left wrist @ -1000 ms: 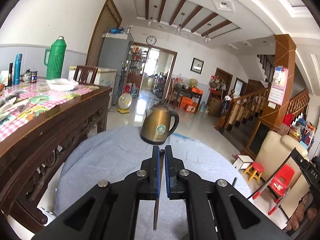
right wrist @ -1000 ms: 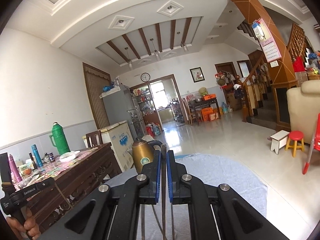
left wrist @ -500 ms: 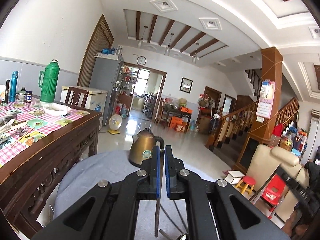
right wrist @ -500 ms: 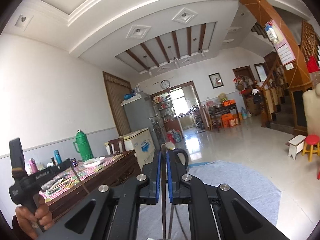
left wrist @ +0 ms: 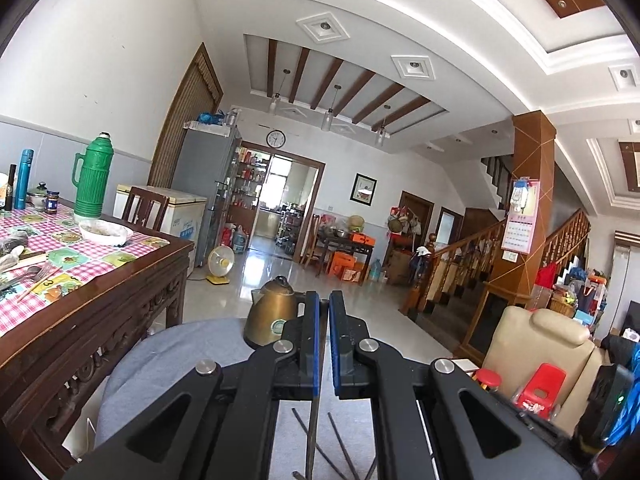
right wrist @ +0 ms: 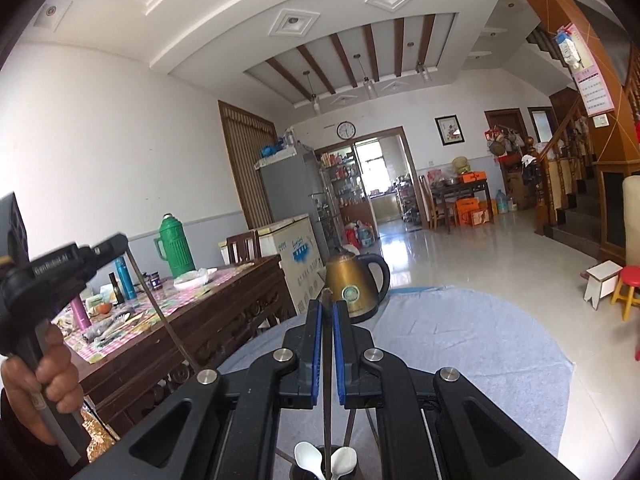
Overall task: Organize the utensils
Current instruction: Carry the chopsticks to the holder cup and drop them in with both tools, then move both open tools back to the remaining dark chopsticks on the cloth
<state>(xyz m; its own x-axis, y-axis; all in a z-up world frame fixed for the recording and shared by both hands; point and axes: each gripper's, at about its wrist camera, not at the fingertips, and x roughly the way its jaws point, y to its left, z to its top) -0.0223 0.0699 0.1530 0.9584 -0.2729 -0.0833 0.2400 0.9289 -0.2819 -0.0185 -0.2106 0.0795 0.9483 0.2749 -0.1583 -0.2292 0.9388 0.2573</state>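
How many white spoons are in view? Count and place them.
2. One white spoon lies left of the right gripper's clamped stick, the other right of it; more may be hidden.

Glossy tiled floor (left wrist: 276, 276), white walls (right wrist: 120, 128), beamed ceiling (left wrist: 340, 80), carved wooden table (left wrist: 100, 320), staircase (left wrist: 472, 256).

Black claw (left wrist: 324, 344), blue pads (left wrist: 316, 344)
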